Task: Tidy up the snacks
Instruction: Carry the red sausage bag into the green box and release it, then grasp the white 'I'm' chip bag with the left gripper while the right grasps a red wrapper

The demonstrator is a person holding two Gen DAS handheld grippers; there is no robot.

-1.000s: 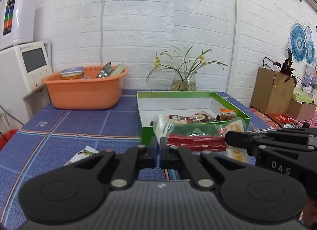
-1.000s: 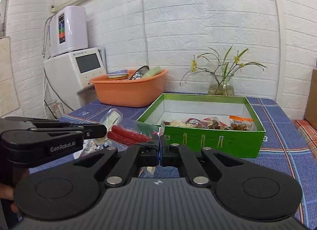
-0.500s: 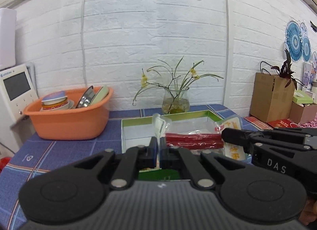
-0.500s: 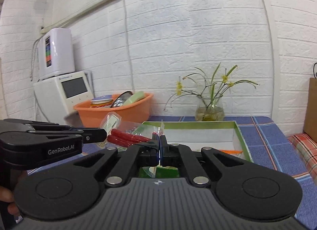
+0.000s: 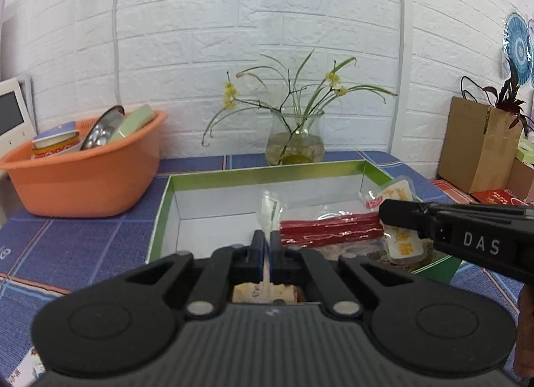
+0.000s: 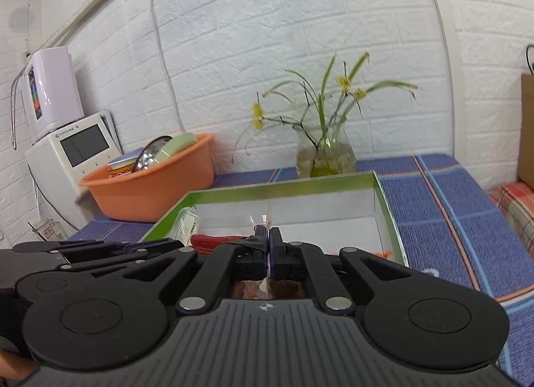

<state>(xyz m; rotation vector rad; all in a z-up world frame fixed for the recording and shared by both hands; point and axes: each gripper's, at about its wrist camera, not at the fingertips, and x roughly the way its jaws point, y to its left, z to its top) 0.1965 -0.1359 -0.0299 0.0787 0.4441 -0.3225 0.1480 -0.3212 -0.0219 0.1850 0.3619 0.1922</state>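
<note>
Snack packet (image 5: 328, 232), a clear bag of red sticks, hangs stretched between the two tools above the open green box (image 5: 267, 171). Left gripper (image 5: 267, 247) is pinched tight on the bag's left end, the film rising as a thin flap between its closed jaws. Right gripper (image 6: 268, 243) is likewise clamped on the opposite end, with a sliver of plastic showing in the narrow slit between its pads. From the left wrist camera the packet sits over the near half of the box, above other wrapped snacks that lie on the box floor, though those are mostly hidden behind the tool bodies and hard to make out.

The step in hand looks like laying the packet into the box. To do it well, both hands should sink together so the bag stays level and does not twist, and it should go down well inside the green walls, not across the front rim. Both ends should be let go only once the bag rests on what lies below; freeing one end early would likely let it swing and tip out. The orange basin (image 5: 83, 170) and the glass vase (image 5: 295, 138) stand well clear.
</note>
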